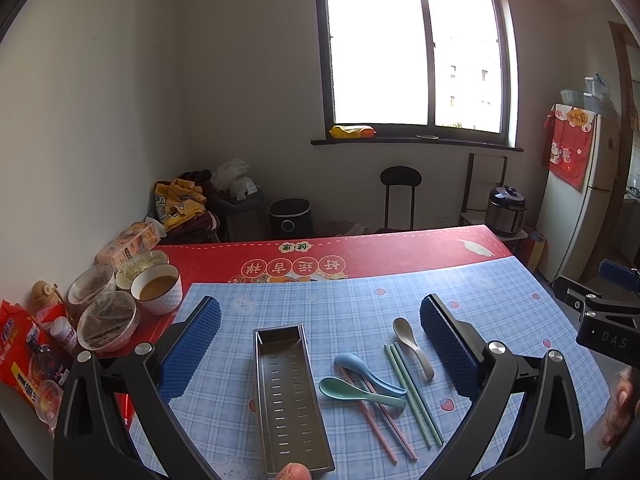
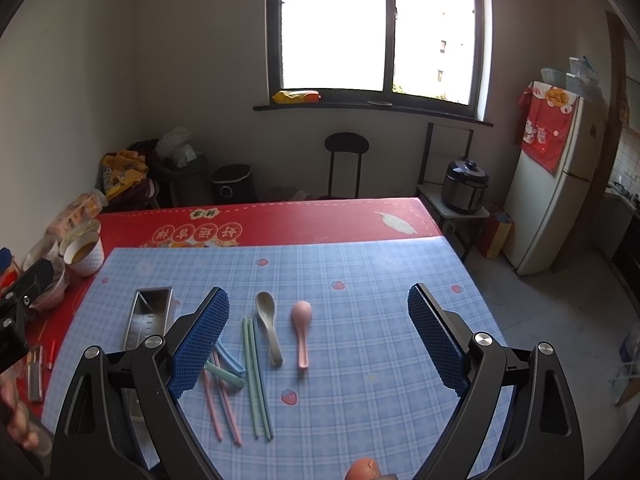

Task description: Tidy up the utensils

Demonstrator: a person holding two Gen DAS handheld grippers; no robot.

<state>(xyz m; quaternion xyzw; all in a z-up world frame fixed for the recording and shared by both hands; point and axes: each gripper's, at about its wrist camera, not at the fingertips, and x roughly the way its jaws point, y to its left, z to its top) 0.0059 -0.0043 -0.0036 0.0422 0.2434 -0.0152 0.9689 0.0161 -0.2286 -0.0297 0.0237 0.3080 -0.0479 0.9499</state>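
Note:
A perforated metal utensil tray (image 1: 290,396) lies lengthwise on the blue plaid mat (image 1: 320,300), directly below my open left gripper (image 1: 320,314). To its right lie a blue spoon (image 1: 366,372), a green spoon (image 1: 356,392), a beige spoon (image 1: 412,346), green chopsticks (image 1: 412,396) and pink chopsticks (image 1: 380,420). My right gripper (image 2: 319,302) hangs open and empty above the mat. A pink spoon (image 2: 302,332) and the beige spoon (image 2: 269,326) lie between its fingers. The green chopsticks (image 2: 256,380) and pink chopsticks (image 2: 222,400) lie partly behind its left finger, and the tray (image 2: 150,316) is further left.
Bowls (image 1: 156,288), covered plastic containers (image 1: 108,320) and snack packets (image 1: 24,352) crowd the table's left edge on the red cloth (image 1: 400,248). Beyond the far edge stand a chair (image 1: 400,196), a rice cooker (image 1: 506,208) and a fridge (image 1: 580,200).

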